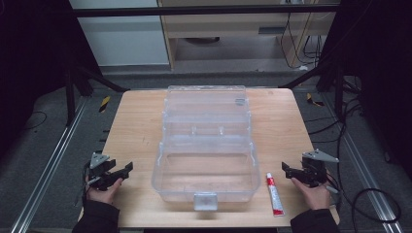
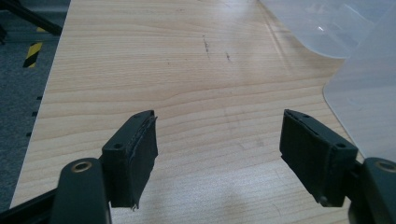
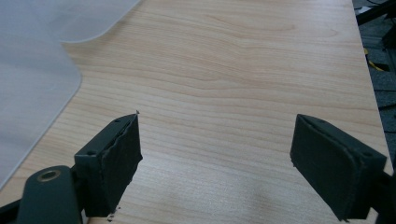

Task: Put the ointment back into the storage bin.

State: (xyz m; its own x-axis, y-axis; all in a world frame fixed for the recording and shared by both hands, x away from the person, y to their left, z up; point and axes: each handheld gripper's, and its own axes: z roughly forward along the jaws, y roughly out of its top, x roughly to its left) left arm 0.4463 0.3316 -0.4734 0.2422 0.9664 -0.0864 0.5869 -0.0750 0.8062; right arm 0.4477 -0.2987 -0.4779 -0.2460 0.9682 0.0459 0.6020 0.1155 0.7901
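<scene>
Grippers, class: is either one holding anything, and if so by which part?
Nothing is held. The left gripper and right gripper are open over bare table.

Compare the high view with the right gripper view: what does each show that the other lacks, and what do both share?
High view alone: the red-and-white tube lying by the box's right side, the left gripper, both of the person's hands, and the open lid. Right gripper view alone: a close look at the right gripper, jaws wide apart over bare wood with nothing between them. Shared: the wooden table and the clear plastic box.
</scene>
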